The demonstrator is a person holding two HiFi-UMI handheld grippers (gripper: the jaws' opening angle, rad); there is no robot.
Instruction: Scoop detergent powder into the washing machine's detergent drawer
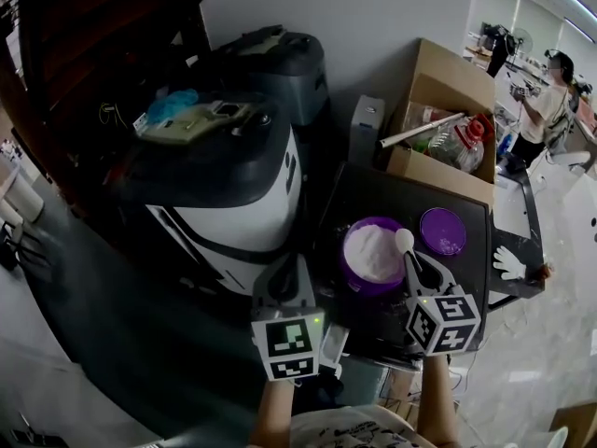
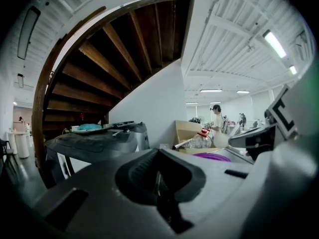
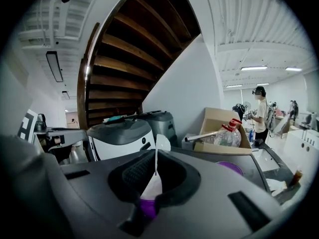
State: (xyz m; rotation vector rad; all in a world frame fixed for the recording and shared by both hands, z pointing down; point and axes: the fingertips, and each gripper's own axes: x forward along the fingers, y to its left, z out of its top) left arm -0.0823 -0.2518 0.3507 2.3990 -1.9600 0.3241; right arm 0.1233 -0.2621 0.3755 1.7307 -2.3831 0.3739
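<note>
Right claw (image 1: 410,261) clamped on scoop (image 1: 405,242) over powder tub (image 1: 371,255); left claw (image 1: 283,283) closed, empty. Scooping step, I'd say; next, carry it level to washing machine (image 1: 224,185).

No text, brand, number or sign can be read in any view. Only black-and-white square patterns, without letters, are carried on the cubes of the left gripper (image 1: 284,276) and right gripper (image 1: 416,267).

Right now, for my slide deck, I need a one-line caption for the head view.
Right gripper holds a white scoop at the rim of an open purple powder tub, lid alongside.
</note>
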